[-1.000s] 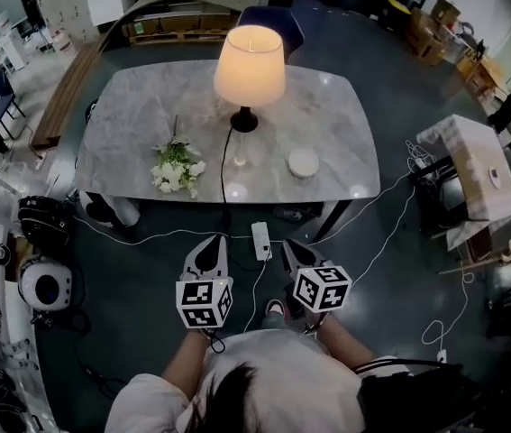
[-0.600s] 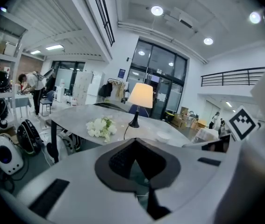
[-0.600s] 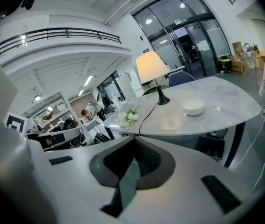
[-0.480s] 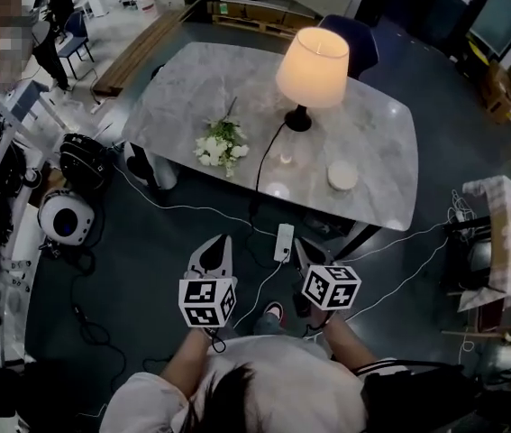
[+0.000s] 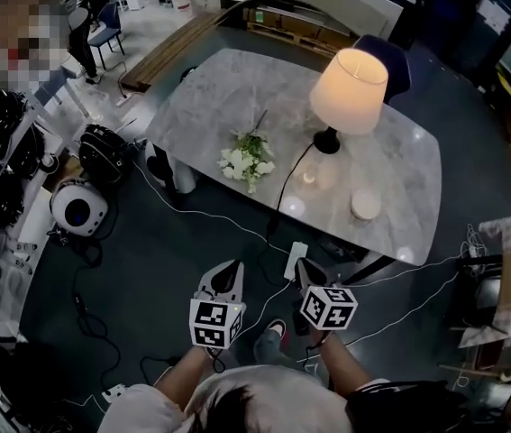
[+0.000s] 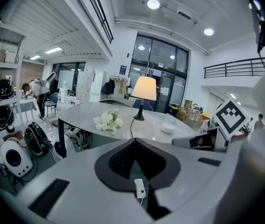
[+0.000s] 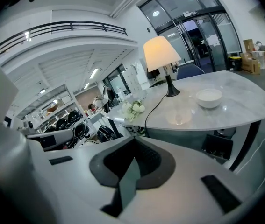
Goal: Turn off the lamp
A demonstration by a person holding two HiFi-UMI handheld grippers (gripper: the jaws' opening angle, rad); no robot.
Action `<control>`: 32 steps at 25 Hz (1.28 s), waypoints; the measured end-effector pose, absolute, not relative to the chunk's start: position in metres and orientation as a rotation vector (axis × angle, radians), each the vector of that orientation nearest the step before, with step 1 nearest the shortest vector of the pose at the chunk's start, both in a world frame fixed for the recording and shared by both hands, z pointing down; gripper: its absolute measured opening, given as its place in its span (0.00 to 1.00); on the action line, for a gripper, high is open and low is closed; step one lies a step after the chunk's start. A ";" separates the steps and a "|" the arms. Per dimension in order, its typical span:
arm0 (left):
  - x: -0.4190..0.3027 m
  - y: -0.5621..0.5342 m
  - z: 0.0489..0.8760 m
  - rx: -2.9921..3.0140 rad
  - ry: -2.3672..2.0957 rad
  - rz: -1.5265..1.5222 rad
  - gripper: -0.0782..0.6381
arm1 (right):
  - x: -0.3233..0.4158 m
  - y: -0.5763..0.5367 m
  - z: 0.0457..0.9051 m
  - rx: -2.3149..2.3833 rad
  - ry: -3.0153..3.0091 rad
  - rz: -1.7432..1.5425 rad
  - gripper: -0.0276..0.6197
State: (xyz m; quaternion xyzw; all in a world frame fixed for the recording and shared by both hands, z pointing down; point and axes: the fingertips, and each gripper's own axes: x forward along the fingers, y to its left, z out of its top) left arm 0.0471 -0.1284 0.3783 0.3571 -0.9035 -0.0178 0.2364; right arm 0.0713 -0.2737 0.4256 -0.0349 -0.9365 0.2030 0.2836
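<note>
Head view: lit lamp [image 5: 349, 93] stands well beyond the right tool [image 5: 302, 267].

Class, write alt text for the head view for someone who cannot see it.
A lit lamp stands on a marble table with white flowers and a bowl. Nearer the camera, a person holds the left gripper and right gripper, both shut and empty, near a power strip.

We're looking across a big open lab-workshop hall: racks [image 6: 11, 102] are holding helmets [image 6: 3, 115], cables [image 5: 203, 213] are trailing over the dark floor [image 5: 147, 278], a mezzanine railing [image 6: 237, 65] is running above glass doors [image 6: 162, 85].
</note>
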 end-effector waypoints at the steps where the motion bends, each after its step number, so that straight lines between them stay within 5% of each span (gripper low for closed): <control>1: 0.046 -0.129 0.385 0.973 -2.468 -0.051 0.10 | 0.069 -0.276 0.431 -0.082 -2.500 0.546 0.04; 32: -0.002 -0.170 0.624 0.958 -2.283 -0.175 0.10 | 0.050 -0.271 0.657 -0.031 -2.371 0.506 0.04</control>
